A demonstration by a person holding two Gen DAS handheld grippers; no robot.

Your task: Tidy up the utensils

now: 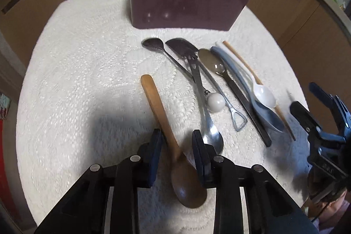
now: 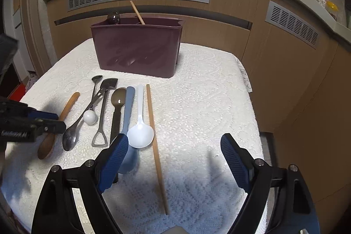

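- I see the tabletop (image 2: pixel 197 102) under a white lace cloth; its right edge drops off beside brown cabinet panels, and the far edge runs just behind the maroon plastic utensil holder (image 2: pixel 137 45).
- The right half of the cloth is bare, so my widest room lies there; the left half carries the row of utensils.
- My left gripper (image 1: pixel 176 146) points steeply down with its jaws a little apart, straddling the neck of the brown wooden spoon (image 1: pixel 166 135). I cannot tell whether the pads touch it; the spoon lies flat on the cloth.
- The bowl of a shiny metal spoon (image 1: pixel 210 135) sits just beside the right finger of that gripper, so there is little room on that side.
- My right gripper (image 2: pixel 174 146) is wide open above the near cloth, holding nothing.
- A long light-wood chopstick (image 2: pixel 156 146) lies between its fingers, nearer the left one; a white plastic spoon (image 2: pixel 140 133) and a grey-blue plastic spoon (image 2: pixel 129 106) lie just by that left finger.
- The holder stands upright, well apart from both grippers, with a stick and a dark rounded handle poking out.
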